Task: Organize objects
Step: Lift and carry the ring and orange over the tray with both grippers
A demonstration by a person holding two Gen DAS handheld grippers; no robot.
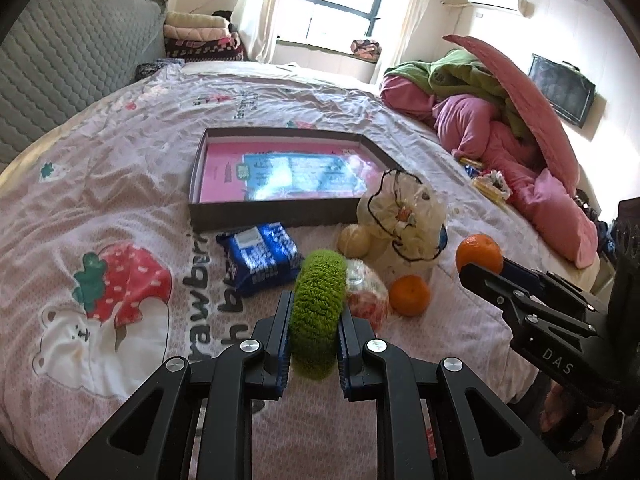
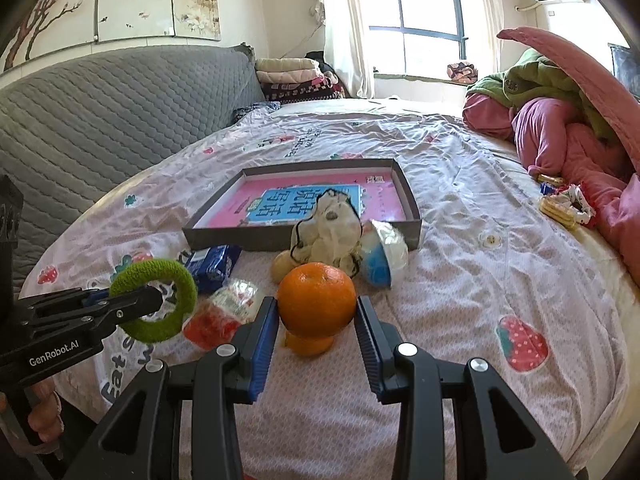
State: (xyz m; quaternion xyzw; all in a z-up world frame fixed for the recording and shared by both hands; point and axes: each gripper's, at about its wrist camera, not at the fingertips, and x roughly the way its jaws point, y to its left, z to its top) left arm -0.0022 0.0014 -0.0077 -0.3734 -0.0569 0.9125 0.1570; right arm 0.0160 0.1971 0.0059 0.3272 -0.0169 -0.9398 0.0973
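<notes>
Two hand-held grippers hover over a bed (image 2: 472, 240) with a pink strawberry-print cover, each already carrying something, and the step in hand looks like bringing both loads to the shallow grey box (image 2: 412, 216) lying farther back on the cover. To do this well, each load should be lifted over the clutter in front of the box, carried past its near wall, lowered onto the pink book inside, and only then released, so the round fruit does not roll off. The left gripper (image 1: 312, 336) is pressed as tight as it goes, pinching a fuzzy green ring (image 1: 318, 304) across its band; the ring stands upright between the pads, above the cover. The right gripper (image 2: 316, 332) is partly spread, its blue pads squeezing both sides of an orange (image 2: 316, 300) held just above a second orange (image 2: 310, 344) that rests on the cover. Between the grippers and the box lie a blue packet (image 1: 260, 256), a red-and-clear wrapped snack (image 1: 366, 292), a crumpled plastic bag (image 1: 404, 216) and a pale round fruit (image 1: 354, 240), all close together and near the box's front wall.
</notes>
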